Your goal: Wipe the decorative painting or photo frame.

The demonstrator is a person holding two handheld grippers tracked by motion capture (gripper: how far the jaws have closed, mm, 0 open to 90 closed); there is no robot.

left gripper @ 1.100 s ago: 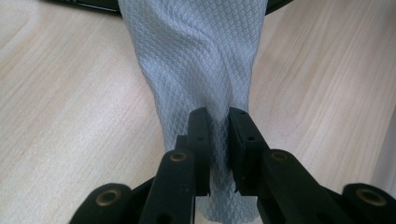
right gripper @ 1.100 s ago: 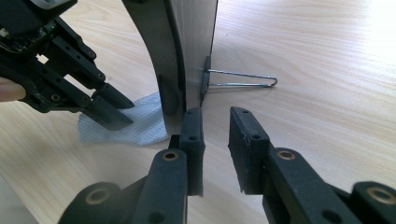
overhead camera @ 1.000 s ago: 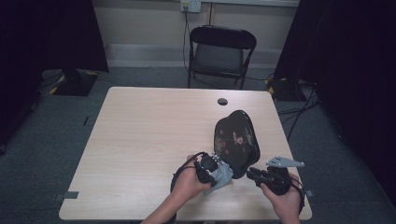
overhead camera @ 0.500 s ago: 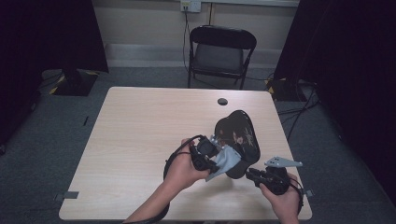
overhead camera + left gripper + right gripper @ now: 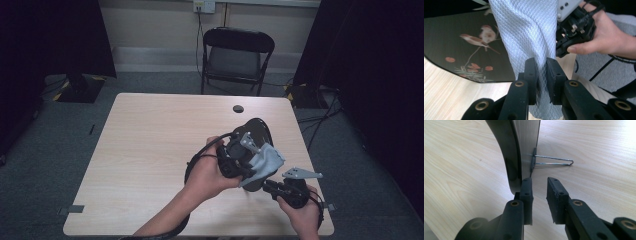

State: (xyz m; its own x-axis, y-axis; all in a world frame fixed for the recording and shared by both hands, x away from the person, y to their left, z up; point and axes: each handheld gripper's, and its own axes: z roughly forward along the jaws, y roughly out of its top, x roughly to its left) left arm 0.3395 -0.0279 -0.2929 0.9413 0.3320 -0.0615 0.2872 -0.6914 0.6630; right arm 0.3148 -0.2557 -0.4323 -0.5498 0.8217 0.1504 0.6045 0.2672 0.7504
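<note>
A black oval plate [image 5: 258, 128] painted with birds [image 5: 461, 50] stands tilted on the table, propped by a wire stand [image 5: 554, 161] on its pale back. My left gripper [image 5: 252, 169] is lifted in front of its face, shut on a hanging pale grey-blue cloth [image 5: 524, 32] [image 5: 269, 160] pinched between its pads [image 5: 541, 75]. My right gripper [image 5: 268, 186] sits low at the plate's near bottom edge. Its jaws [image 5: 539, 185] stand narrowly apart with bare table between them, the left one against the plate's rim. The left gripper view shows the right hand and its gripper body [image 5: 574, 27] beyond the cloth.
The wooden table [image 5: 150, 150] has a small round black spot [image 5: 238, 108] near its far edge. A black folding chair [image 5: 237, 55] stands behind it. My right hand rests close to the table's front right corner.
My left hand has risen from the table's surface with the cloth, up in front of the plate's face. The right gripper and the plate have stayed where they were.
</note>
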